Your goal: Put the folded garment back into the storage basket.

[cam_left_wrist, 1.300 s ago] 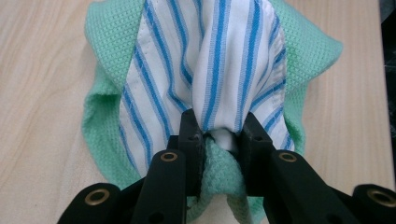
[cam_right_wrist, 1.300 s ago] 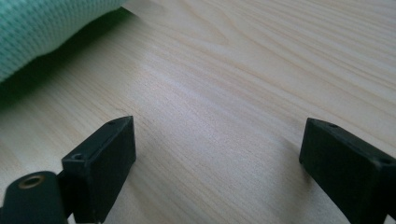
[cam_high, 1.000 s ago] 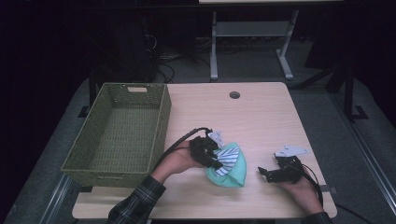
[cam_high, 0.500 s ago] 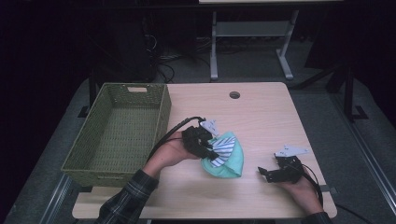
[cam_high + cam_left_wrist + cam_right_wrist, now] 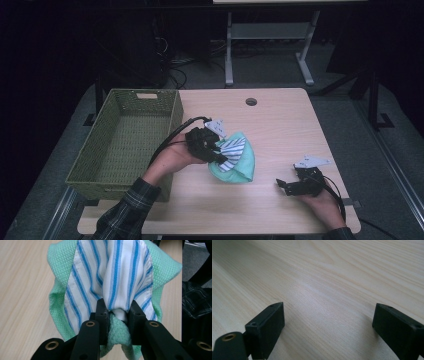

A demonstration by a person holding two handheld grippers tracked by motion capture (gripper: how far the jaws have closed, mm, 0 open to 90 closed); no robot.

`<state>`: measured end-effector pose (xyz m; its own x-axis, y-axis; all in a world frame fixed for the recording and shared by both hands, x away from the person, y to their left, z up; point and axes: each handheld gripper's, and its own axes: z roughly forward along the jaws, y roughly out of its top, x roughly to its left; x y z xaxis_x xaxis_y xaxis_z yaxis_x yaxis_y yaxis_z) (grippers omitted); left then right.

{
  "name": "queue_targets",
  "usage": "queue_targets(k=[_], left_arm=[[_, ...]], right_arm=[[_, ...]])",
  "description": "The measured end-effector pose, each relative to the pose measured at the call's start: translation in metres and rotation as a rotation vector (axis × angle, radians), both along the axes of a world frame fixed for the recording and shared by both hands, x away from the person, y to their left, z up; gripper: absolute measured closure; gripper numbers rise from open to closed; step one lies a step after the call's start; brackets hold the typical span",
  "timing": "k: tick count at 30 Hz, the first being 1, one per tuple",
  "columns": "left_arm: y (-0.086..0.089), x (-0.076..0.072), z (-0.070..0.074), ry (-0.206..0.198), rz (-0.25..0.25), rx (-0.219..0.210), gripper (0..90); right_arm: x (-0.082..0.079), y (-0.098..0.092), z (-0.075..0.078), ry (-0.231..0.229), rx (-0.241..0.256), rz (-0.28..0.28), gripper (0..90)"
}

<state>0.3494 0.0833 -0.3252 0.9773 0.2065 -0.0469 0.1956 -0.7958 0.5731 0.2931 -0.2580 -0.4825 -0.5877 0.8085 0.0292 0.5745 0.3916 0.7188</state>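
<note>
Left gripper (image 5: 216, 152) pinches cloths (image 5: 235, 156), forearm angled right

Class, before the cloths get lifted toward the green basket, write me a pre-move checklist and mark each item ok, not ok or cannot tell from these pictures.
1. Left hand-held gripper shut on cloth: ok; its jaws pinch a fold of the striped cloth.
2. Green cloth also pinched: ok; a tuck of it sits between the jaws under the striped fold.
3. Grip deep enough to carry both: cannot tell; only a small bunch is caught.
4. Basket ready to receive: ok; it stands at the table's left with its inside bare.
5. Right hand-held gripper out of the way: ok; open over bare table, apart from the cloths.
</note>
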Motion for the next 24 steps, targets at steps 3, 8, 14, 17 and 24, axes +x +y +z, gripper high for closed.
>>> queue_targets(k=[3,8,14,17,24], left_arm=[[0.006,0.001,0.005,-0.007,0.022,0.001,73.9],[0.017,0.003,0.014,-0.023,0.054,-0.002,74.0],[0.034,0.006,0.023,-0.042,0.093,-0.005,74.0],[0.043,0.008,0.025,-0.054,0.116,-0.005,74.0],[0.065,0.011,0.033,-0.07,0.18,-0.014,74.0]], right_arm=[[0.0,0.0,0.0,0.0,0.0,0.0,10.0],[0.0,0.0,0.0,0.0,0.0,0.0,10.0],[0.0,0.0,0.0,0.0,0.0,0.0,10.1],[0.0,0.0,0.0,0.0,0.0,0.0,10.1],[0.0,0.0,0.0,-0.002,0.0,0.0,10.1]])
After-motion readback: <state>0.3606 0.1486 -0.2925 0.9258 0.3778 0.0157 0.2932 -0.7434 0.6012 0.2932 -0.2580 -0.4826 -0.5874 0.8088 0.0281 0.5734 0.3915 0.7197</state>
